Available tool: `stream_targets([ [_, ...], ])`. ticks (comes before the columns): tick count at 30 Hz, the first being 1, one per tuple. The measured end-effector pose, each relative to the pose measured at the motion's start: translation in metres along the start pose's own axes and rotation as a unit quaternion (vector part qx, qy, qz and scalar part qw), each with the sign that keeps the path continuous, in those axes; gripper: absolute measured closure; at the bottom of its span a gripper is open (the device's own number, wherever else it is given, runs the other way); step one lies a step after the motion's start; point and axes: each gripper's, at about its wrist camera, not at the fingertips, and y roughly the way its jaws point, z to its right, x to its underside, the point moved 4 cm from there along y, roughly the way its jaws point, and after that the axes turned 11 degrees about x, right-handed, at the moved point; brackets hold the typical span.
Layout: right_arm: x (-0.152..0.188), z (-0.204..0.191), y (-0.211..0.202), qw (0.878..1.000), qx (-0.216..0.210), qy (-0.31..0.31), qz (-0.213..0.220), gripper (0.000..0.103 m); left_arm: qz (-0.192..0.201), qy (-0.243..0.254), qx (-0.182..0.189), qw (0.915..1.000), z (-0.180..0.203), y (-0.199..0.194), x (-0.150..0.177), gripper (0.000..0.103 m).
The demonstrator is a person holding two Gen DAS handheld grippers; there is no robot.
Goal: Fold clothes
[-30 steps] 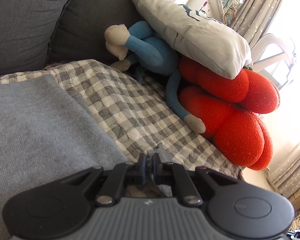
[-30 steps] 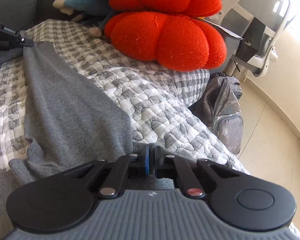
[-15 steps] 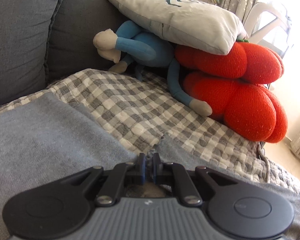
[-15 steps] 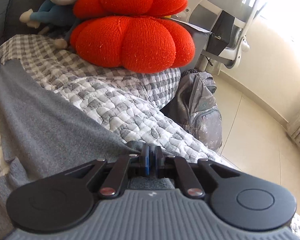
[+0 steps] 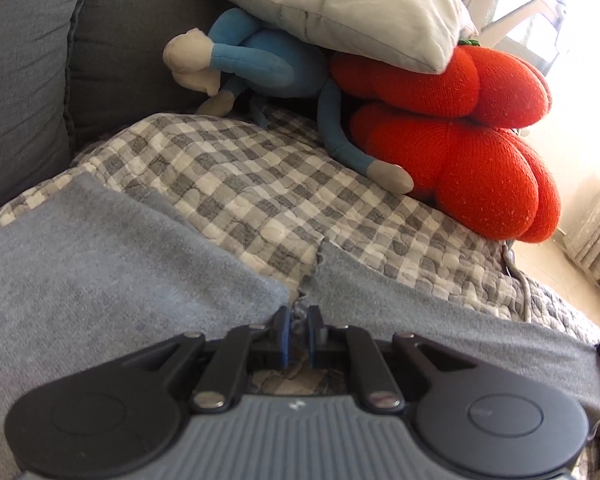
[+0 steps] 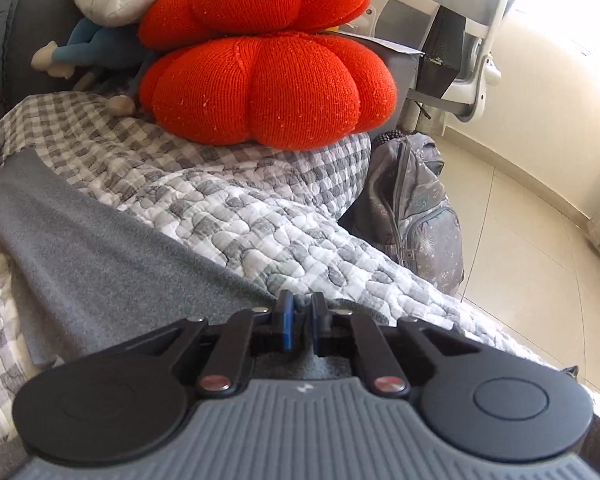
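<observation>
A grey knit garment [image 5: 100, 280] lies spread over a grey-and-white checked quilt [image 5: 240, 184] on a sofa. My left gripper [image 5: 298, 320] is shut on the garment's edge, with grey fabric pinched between its blue pads. A second fold of the garment runs off to the right from there. In the right wrist view the same garment [image 6: 80, 248] stretches as a long grey band across the quilt [image 6: 260, 216]. My right gripper [image 6: 300, 312] is shut on its near end.
Two stacked red knit cushions [image 5: 460, 160] [image 6: 260, 88], a blue plush toy [image 5: 260, 64] and a white pillow [image 5: 340, 4] crowd the sofa's far end. The dark grey sofa back [image 5: 28, 60] rises behind. A grey backpack [image 6: 412, 216] and a white chair [image 6: 468, 40] stand on the tiled floor.
Both grippers have drawn away from each other with the garment held, pulling it into a longer band. The left gripper has slid out to the left edge of the right wrist view.
</observation>
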Motion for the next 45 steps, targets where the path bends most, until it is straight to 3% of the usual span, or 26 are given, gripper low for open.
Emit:
stream_targets([
  [4,-0.001,0.004,0.002,0.999,0.033,0.018,0.007,0.102,0.007,0.007,-0.002,0.9999,0.007,-0.001,0.001,0.094],
  [8,-0.004,0.003,-0.001,0.999,0.022,0.029,0.010,0.098,0.029,-0.009,0.011,0.9995,0.005,-0.003,-0.003,0.089],
  [9,-0.006,0.002,-0.004,0.999,0.014,0.032,0.012,0.091,0.036,-0.016,0.011,0.9992,0.003,-0.004,-0.004,0.089],
  [14,-0.009,-0.015,-0.016,0.999,-0.022,0.026,0.013,0.089,0.046,-0.009,0.026,0.9986,0.001,0.000,-0.005,0.085],
  [19,0.002,-0.057,-0.051,0.994,-0.092,-0.050,0.029,0.089,0.038,0.016,0.014,0.9991,0.007,0.009,0.002,0.083],
  [20,0.004,-0.065,-0.059,0.992,-0.108,-0.062,0.033,0.088,0.037,0.021,0.011,0.9990,0.008,0.010,0.003,0.082],
  [23,0.015,-0.085,-0.079,0.986,-0.127,-0.098,0.039,0.064,0.036,0.035,0.001,0.9987,0.011,0.014,0.006,0.082],
  [24,0.020,-0.091,-0.082,0.985,-0.128,-0.113,0.038,0.064,0.036,0.040,-0.002,0.9986,0.012,0.015,0.007,0.082],
  [26,0.029,-0.100,-0.084,0.981,-0.123,-0.144,0.033,0.064,0.035,0.050,-0.008,0.9981,0.014,0.017,0.009,0.091],
  [28,0.037,-0.105,-0.082,0.979,-0.111,-0.167,0.032,0.072,0.039,0.045,-0.010,0.9982,0.013,0.017,0.009,0.096],
  [30,0.038,-0.104,-0.083,0.979,-0.115,-0.166,0.035,0.090,0.045,0.032,-0.005,0.9985,0.009,0.016,0.007,0.098],
  [32,0.037,-0.102,-0.088,0.978,-0.125,-0.165,0.042,0.095,0.053,0.016,0.003,0.9985,0.005,0.013,0.005,0.099],
  [36,0.030,-0.084,-0.104,0.978,-0.147,-0.133,0.069,0.096,0.075,-0.004,0.015,0.9971,0.001,0.006,-0.001,0.099],
  [39,0.032,-0.076,-0.098,0.980,-0.144,-0.122,0.056,0.096,0.074,-0.010,0.014,0.9971,0.000,0.008,-0.001,0.099],
  [45,0.041,-0.093,-0.097,0.973,-0.170,-0.147,0.046,0.089,0.055,-0.014,0.007,0.9984,-0.003,0.011,0.000,0.099],
])
